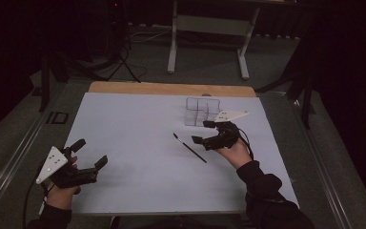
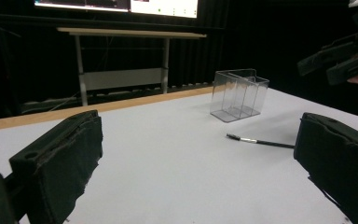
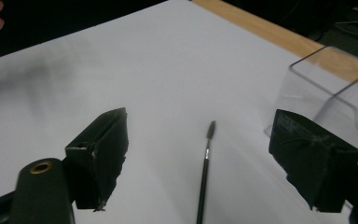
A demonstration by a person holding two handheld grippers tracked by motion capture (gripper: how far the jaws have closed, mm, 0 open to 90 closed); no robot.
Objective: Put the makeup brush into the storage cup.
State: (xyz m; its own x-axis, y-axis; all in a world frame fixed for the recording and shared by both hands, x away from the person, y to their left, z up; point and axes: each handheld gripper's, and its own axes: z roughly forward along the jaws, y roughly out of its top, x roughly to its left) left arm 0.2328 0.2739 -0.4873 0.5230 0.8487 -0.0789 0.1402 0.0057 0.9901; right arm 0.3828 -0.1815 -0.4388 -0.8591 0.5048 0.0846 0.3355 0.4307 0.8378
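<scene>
A white table (image 1: 138, 191) with a wooden far edge carries a clear plastic box (image 1: 201, 111) with dividers, standing upright toward the far right. A thin black brush (image 1: 189, 148) lies flat on the table, just in front of the box and apart from it. The left gripper (image 1: 93, 153) sits near the table's near left corner, jaws spread wide and empty. The right gripper (image 1: 203, 132) hangs just over the brush's right side, jaws likewise released, holding nothing
</scene>
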